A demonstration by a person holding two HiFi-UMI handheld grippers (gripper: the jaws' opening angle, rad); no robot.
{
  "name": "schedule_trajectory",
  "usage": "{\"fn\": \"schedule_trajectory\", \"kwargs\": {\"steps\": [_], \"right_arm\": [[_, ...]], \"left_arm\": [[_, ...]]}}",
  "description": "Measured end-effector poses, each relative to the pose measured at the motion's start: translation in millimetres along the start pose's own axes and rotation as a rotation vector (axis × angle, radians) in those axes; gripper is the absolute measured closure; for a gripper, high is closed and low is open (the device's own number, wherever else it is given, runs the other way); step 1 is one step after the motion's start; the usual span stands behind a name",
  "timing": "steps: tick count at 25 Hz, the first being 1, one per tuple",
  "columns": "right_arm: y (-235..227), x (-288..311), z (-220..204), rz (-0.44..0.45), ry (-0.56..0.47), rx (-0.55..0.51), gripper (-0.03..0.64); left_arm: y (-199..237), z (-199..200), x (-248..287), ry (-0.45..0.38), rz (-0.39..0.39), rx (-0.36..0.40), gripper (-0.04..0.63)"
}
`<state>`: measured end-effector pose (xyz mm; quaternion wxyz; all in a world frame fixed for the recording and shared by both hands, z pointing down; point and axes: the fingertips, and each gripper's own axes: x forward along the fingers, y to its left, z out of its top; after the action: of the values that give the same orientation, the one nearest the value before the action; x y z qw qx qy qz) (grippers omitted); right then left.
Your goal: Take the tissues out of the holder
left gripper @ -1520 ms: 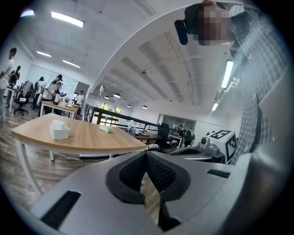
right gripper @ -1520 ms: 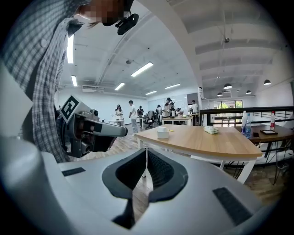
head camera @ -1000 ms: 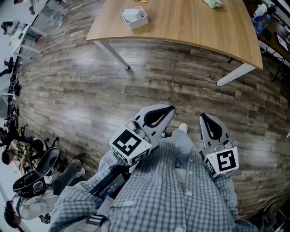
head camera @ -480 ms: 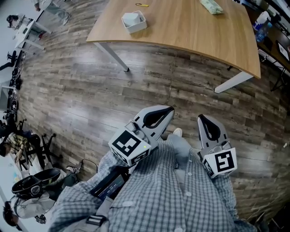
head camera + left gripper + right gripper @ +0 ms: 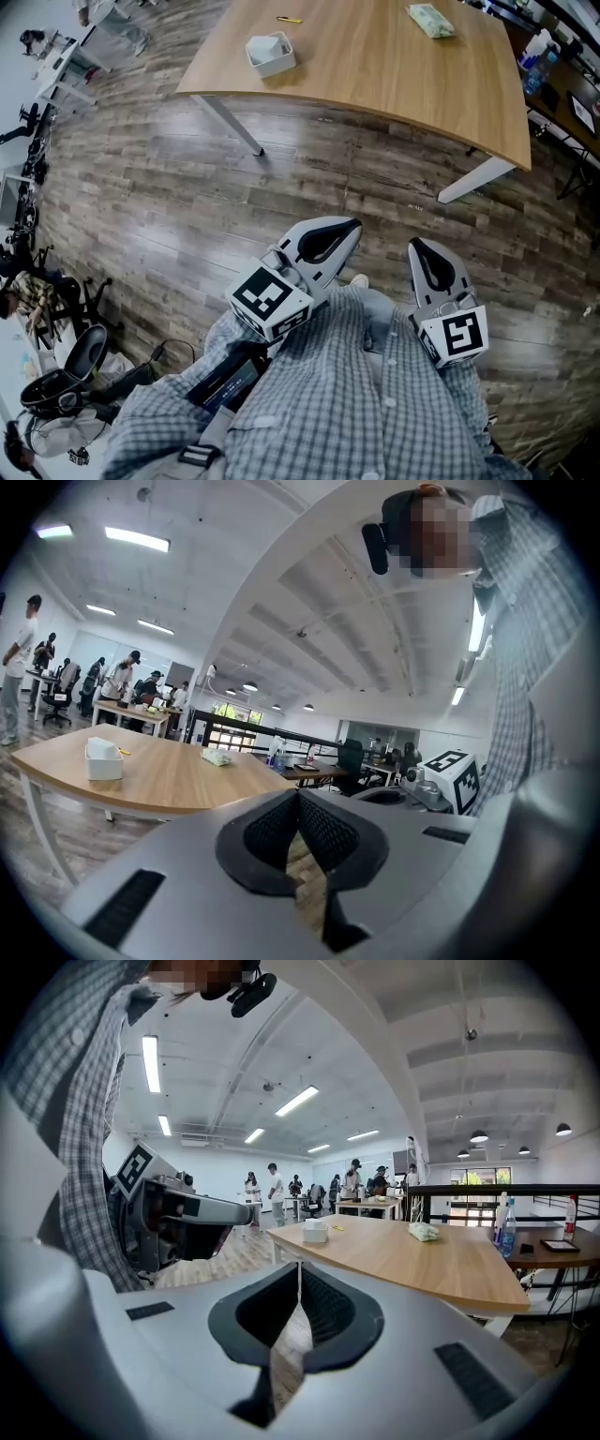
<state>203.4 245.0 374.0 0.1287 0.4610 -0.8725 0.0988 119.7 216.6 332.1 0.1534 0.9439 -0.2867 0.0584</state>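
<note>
Not yet at the desk point(image 5: 394, 84): standing back from its near edge, with bare wooden floor point(image 5: 187, 206) between. Carrying both tools low against the checked shirt point(image 5: 347, 403), tips pointing forward over the floor. Probably a resting carry for the walk-up, not a working pose.

Left gripper point(image 5: 349, 228): pads pressed together at the tip, nothing caught between, only floor showing through the gap lower down. Right gripper point(image 5: 419, 247): likewise closed tight and empty. Likely kept closed for want of anything within reach to take.

White holder point(image 5: 270, 53) on the desk near its left near corner, set a little in from the edge, well apart from both tools. Tissues point(image 5: 270, 44) inside, showing just at the rim, so none taken out as far as can be judged. Upright and open at the top, hence best approached with a pinch from above.

Elsewhere on the desk: a small yellow pen point(image 5: 289, 19) beyond the holder toward the far edge, and a pale green packet point(image 5: 429, 19) toward the far right side. Neither in the way of the holder.

Next, presumably: close the distance and open one pair of jaws over the holder. Perhaps steady the holder with the other pair, since looks light and could lift along with the tissues.
</note>
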Motion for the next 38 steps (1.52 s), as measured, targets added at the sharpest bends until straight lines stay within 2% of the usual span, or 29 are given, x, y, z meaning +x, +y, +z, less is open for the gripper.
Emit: {"fn": "schedule_trajectory", "kwargs": {"steps": [10,16,23,34,38], "right_arm": [[-15.9,-9.8,-3.2,0.031,-0.021,0.017,0.598],[-11.6,-3.6,-2.4,0.061,-0.025,0.009,0.598],[-11.0,0.5,-4.2,0.069,-0.027,0.022,0.598],[-22.9,23.6,-0.9,0.053,-0.006,0.018,0.598],[-28.9,43.4,5.1,0.044,-0.007,0.009,0.598]], "left_arm": [[-15.2,3.6,9.2,-0.011,0.022,0.037,0.588],[-10.2,4.7,0.0,-0.007,0.065,0.043,0.588],[-7.2,2.4,0.1,0.004,0.07,0.045,0.588],[22.6,6.2,12.9,0.004,0.059,0.028,0.588],[43.4,13.2,18.3,-0.016,0.055,-0.004,0.588]]}}
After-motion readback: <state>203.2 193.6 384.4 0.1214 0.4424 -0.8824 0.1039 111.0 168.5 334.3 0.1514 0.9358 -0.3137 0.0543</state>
